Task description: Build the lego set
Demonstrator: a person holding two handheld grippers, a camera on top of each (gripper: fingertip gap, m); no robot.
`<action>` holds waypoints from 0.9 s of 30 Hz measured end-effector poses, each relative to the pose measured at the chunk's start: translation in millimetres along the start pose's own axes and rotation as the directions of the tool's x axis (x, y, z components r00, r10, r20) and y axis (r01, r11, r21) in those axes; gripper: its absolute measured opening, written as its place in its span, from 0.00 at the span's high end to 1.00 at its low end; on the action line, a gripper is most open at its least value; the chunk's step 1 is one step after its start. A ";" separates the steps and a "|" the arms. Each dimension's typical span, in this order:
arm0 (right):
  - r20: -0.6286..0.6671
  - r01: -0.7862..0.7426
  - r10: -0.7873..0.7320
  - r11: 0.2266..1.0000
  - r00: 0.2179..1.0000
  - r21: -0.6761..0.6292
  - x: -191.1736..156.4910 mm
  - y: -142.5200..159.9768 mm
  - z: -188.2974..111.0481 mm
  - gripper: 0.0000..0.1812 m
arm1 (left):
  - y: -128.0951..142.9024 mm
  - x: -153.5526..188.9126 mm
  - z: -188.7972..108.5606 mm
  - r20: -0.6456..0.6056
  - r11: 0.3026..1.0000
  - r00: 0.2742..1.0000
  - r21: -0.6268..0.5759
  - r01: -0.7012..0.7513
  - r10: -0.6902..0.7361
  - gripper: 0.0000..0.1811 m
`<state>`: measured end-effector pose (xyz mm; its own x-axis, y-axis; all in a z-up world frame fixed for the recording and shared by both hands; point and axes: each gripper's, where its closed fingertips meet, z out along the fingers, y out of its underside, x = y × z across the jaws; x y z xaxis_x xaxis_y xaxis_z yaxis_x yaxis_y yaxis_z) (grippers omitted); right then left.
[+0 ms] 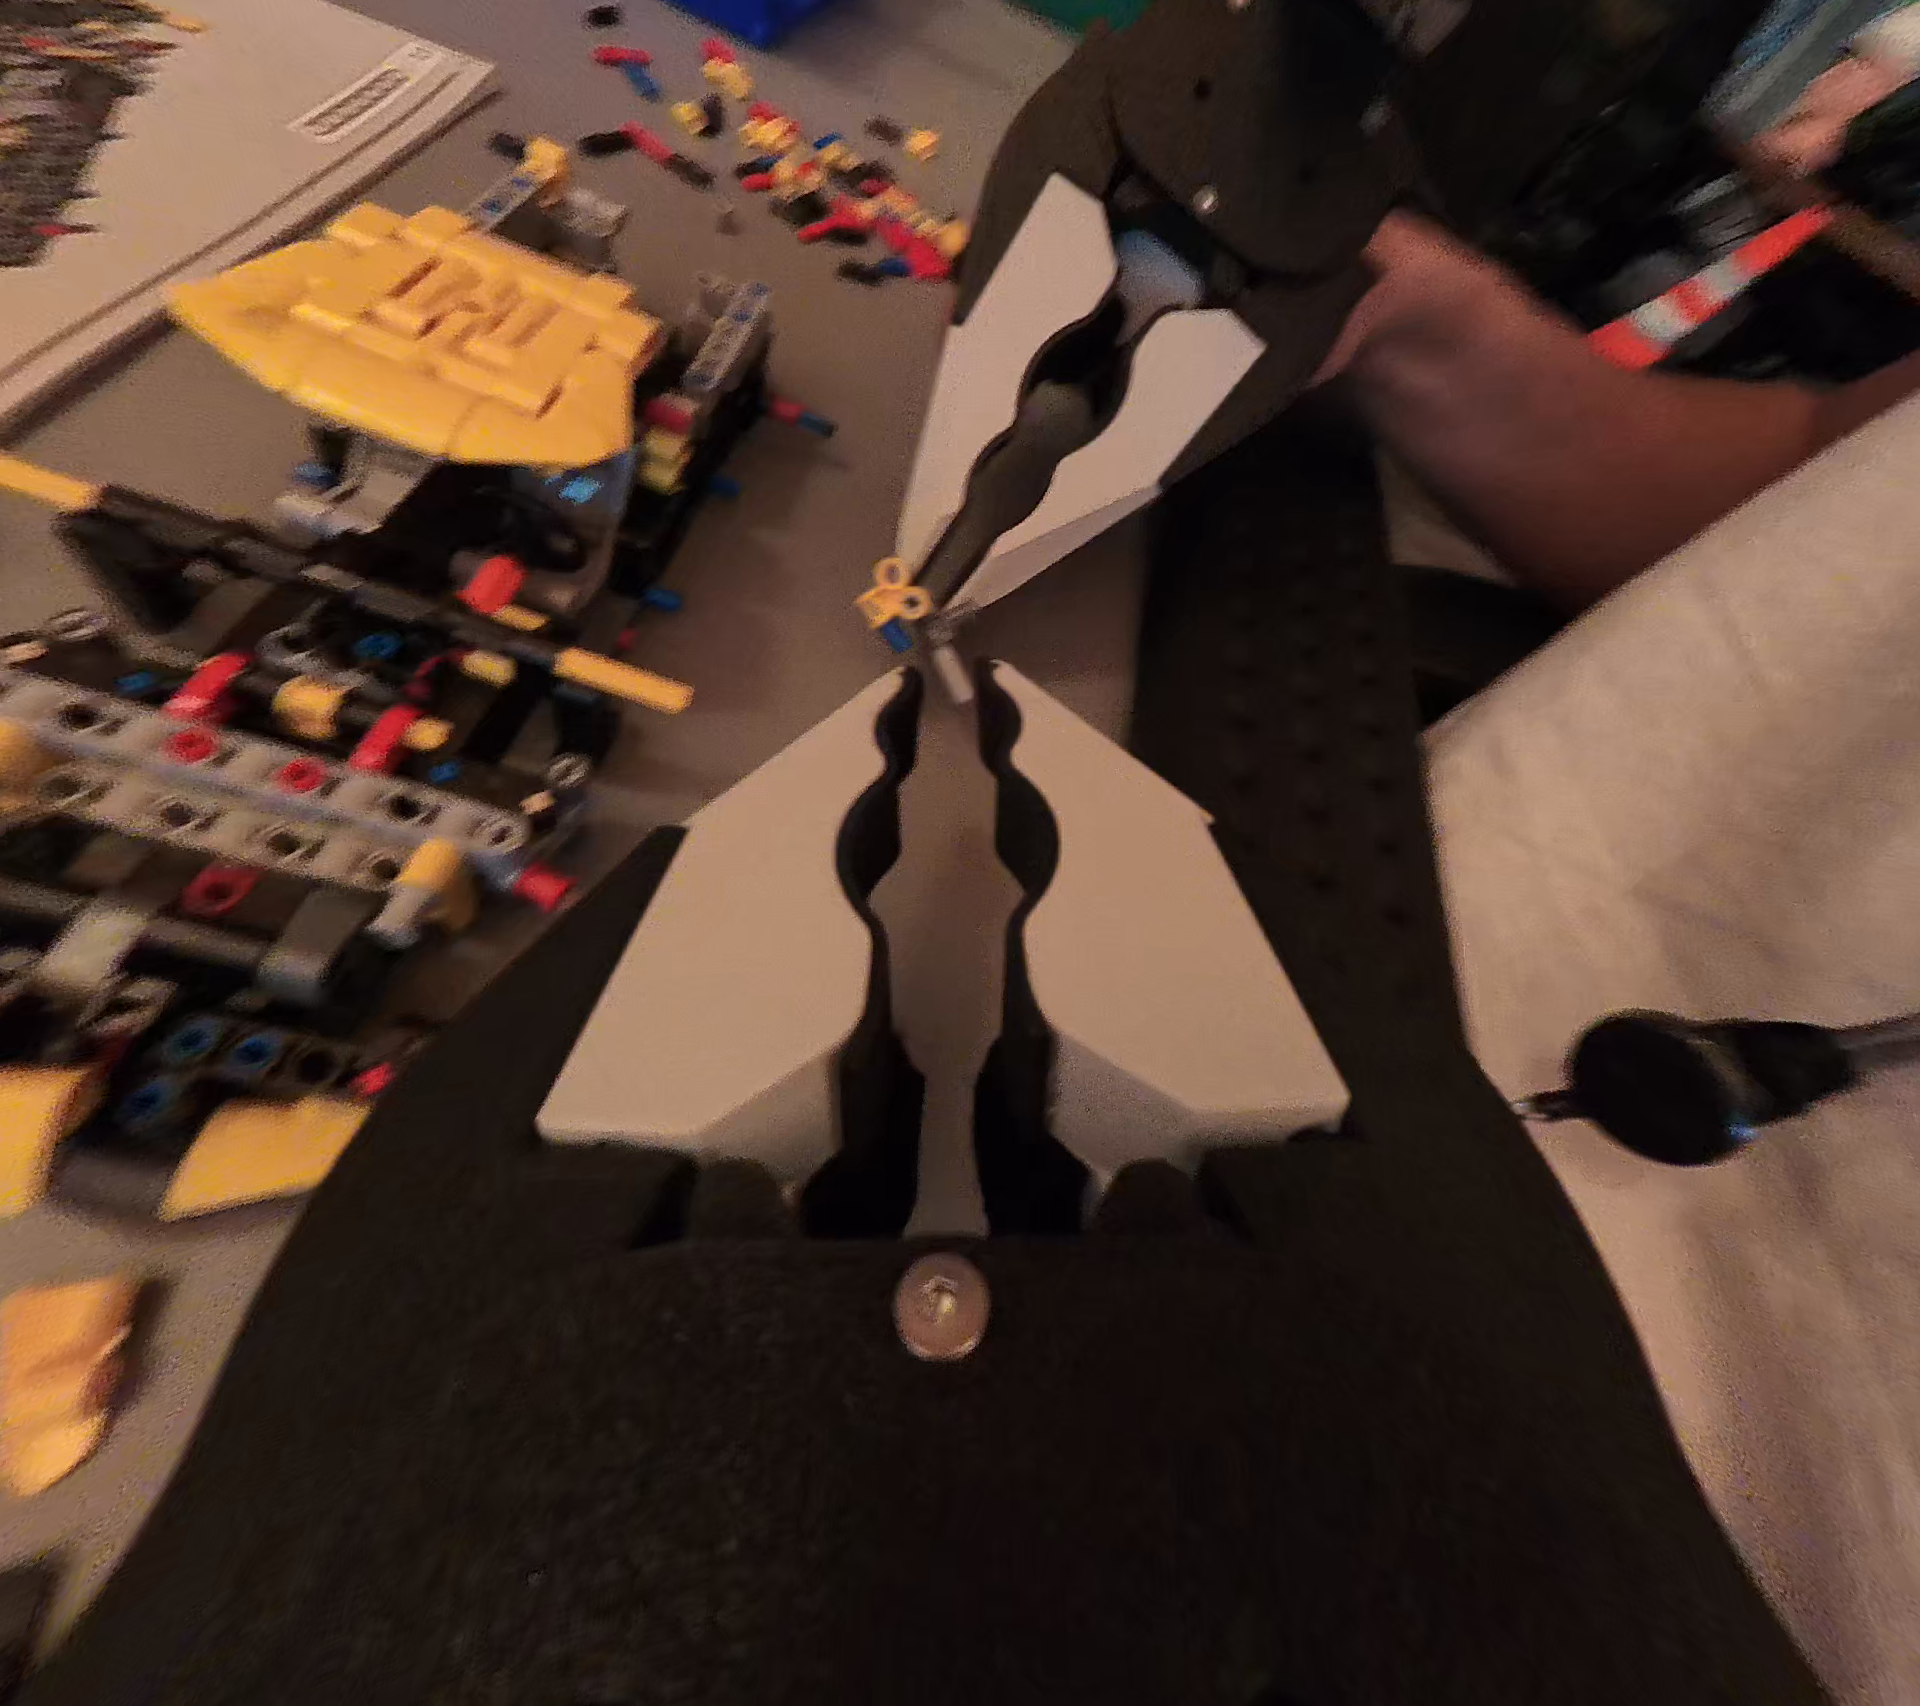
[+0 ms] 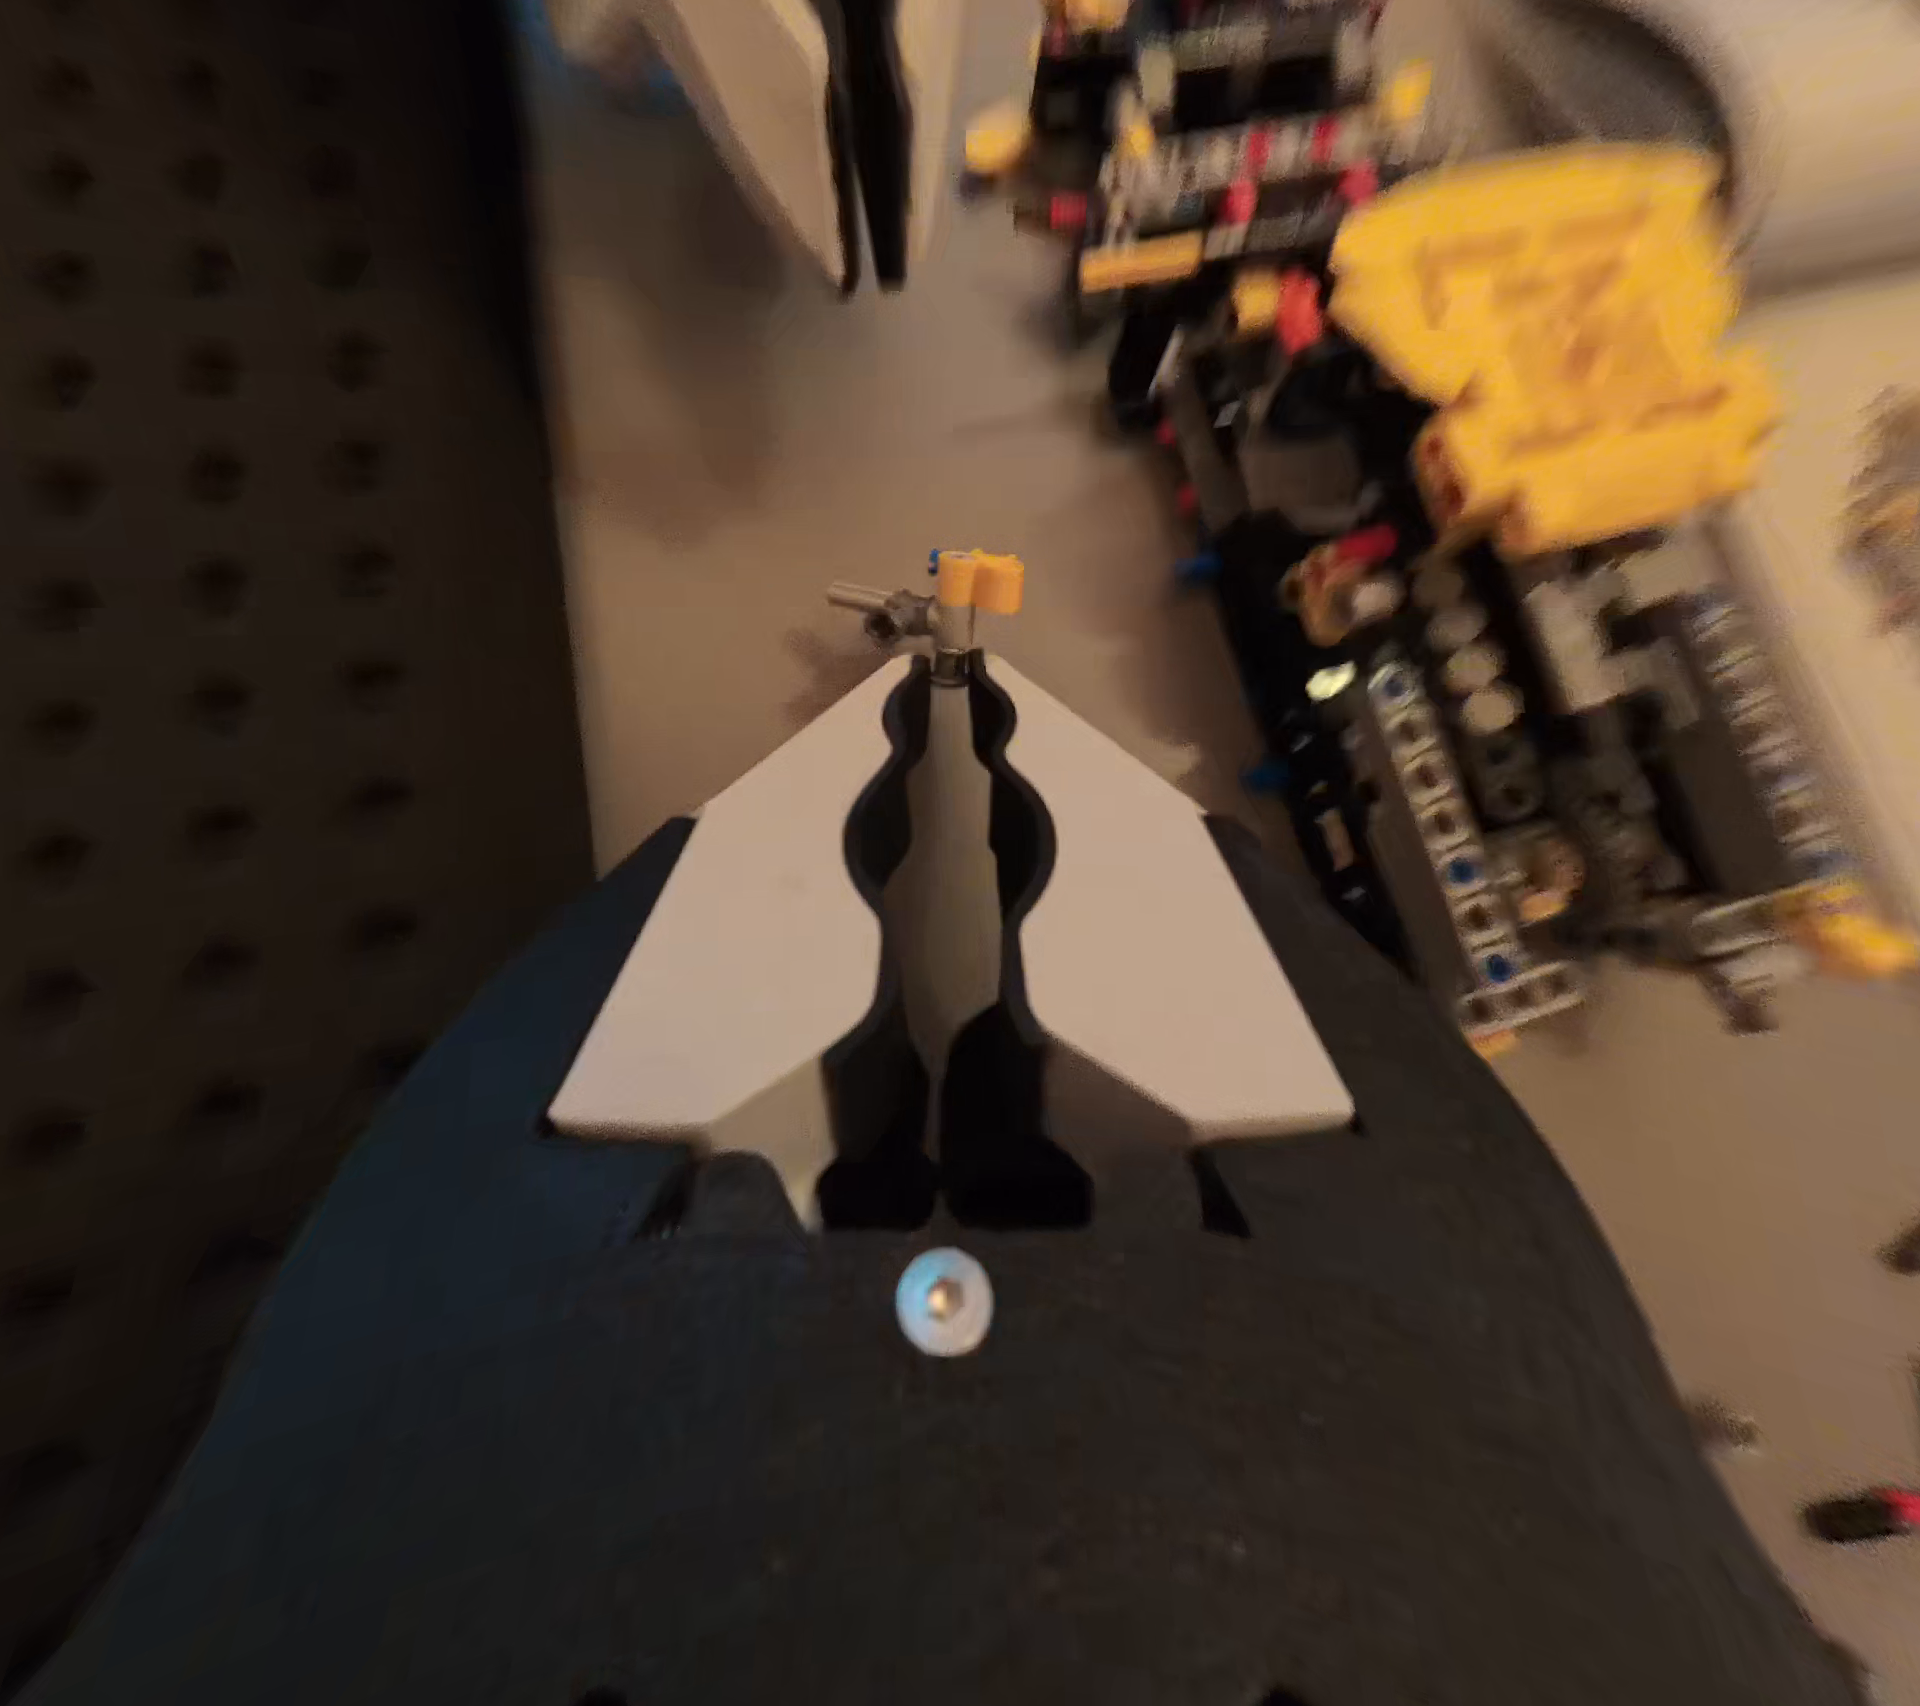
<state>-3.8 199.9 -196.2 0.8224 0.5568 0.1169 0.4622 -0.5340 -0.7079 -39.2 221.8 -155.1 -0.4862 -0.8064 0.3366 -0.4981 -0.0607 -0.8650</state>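
R gripper (image 2: 948,667) is pinching a small sub-assy (image 2: 940,607) by its grey axle, fingers squeezed onto the axle w/ only its width btwn them. In the right wrist view the axle's long axis is running 6 to 12 o'clock, straight out of the tips. A yellow connector (image 2: 982,581) is sitting on its far end w/ lobes pointing to 3 o'clock. A grey stub (image 2: 857,598) is sticking out sideways to 9 o'clock, crosswise to the axle.

L gripper (image 1: 948,669) is aiming at the sub-assy, tips near it. In the left wrist view the stub is pointing to approx 5 o'clock, toward the L tips, and the connector is lying at 10 o'clock of them. L fingers are looking pressed together. In the right wrist view they are hanging at 12 o'clock, apart from the sub-assy, w/ nothing visible btwn them.

The model (image 1: 312,721) is standing on the table (image 1: 727,752) at 9 o'clock in the left wrist view, its yellow panel (image 1: 416,326) tilting above the chassis. Loose pieces (image 1: 810,170) are lying scattered at 11 o'clock, and a booklet (image 1: 208,150) is lying at 10 o'clock. A hand (image 1: 1507,409) is gripping the R gripper at 2 o'clock.
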 end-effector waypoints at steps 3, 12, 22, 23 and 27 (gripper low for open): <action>-0.097 0.216 -0.201 0.960 0.975 0.178 -9.1 -36.5 -19.9 0.96 | -17.4 20.4 1.1 -0.184 0.990 0.978 0.082 0.111 -0.094 0.86; -0.278 0.354 -0.276 0.890 0.920 0.286 -5.8 -64.5 -49.4 0.97 | -23.0 41.2 16.1 -0.288 0.992 0.954 0.075 0.106 -0.080 0.98; 0.010 -0.227 0.245 0.879 0.969 0.419 0.3 -52.1 -50.0 0.68 | -26.6 8.6 25.7 0.132 0.973 0.969 0.075 -0.220 0.209 0.98; 0.047 -0.324 0.336 0.847 0.941 0.422 4.7 -51.4 -47.8 0.70 | -27.5 5.8 26.0 0.180 0.962 0.952 0.064 -0.264 0.249 0.98; 0.204 -0.478 0.438 0.728 0.876 0.492 6.4 -67.3 -50.7 0.77 | -28.6 7.4 28.0 0.270 0.905 0.873 0.007 -0.425 0.407 0.98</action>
<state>-12.8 207.1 -112.5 0.8546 0.3839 -0.3496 -0.2201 -0.3421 -0.9135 -8.4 201.0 -138.2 -0.4333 -0.8871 -0.1590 -0.2394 0.2834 -0.9286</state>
